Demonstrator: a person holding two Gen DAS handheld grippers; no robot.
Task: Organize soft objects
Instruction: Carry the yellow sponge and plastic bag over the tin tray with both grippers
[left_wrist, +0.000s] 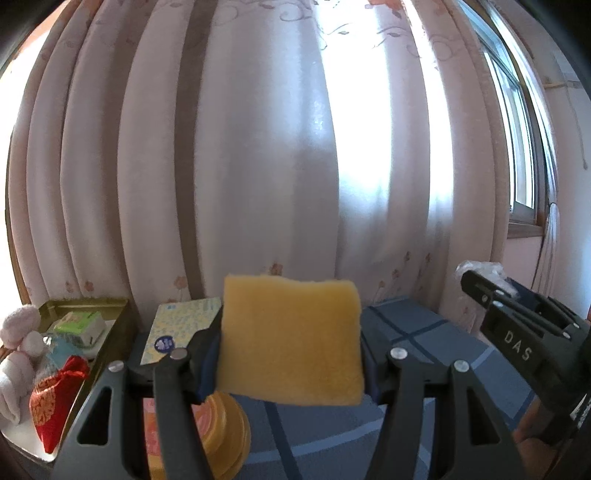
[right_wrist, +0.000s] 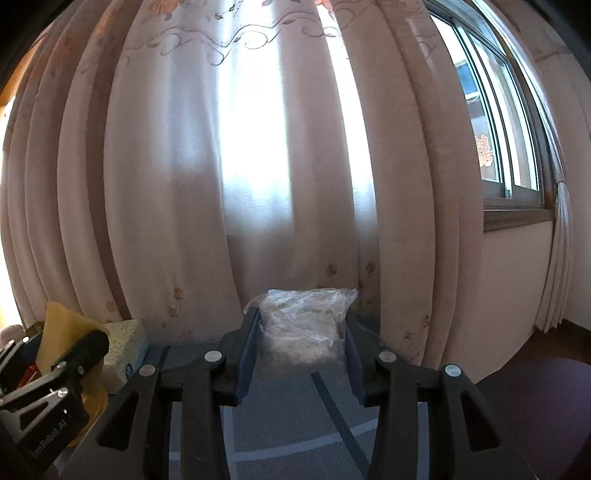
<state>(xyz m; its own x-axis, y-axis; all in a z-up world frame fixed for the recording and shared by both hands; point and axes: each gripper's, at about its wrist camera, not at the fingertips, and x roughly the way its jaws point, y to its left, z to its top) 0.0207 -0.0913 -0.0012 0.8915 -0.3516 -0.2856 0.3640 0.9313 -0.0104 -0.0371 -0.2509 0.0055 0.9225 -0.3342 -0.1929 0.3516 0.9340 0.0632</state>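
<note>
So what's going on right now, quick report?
Left gripper shut on yellow sponge, held up. Right gripper shut on clear plastic bag. Gold tray of soft things off to the left. Nothing blocking.

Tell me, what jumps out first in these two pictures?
A yellow sponge fills the middle of the left view, pinched upright between the left tongs. In the right view, a crinkly clear plastic bag sits squeezed in the right tongs. Sunlit curtains hang behind both.

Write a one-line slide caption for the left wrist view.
Left gripper holds a yellow sponge upright before pale curtains, a tin tray of soft items at left.
</note>
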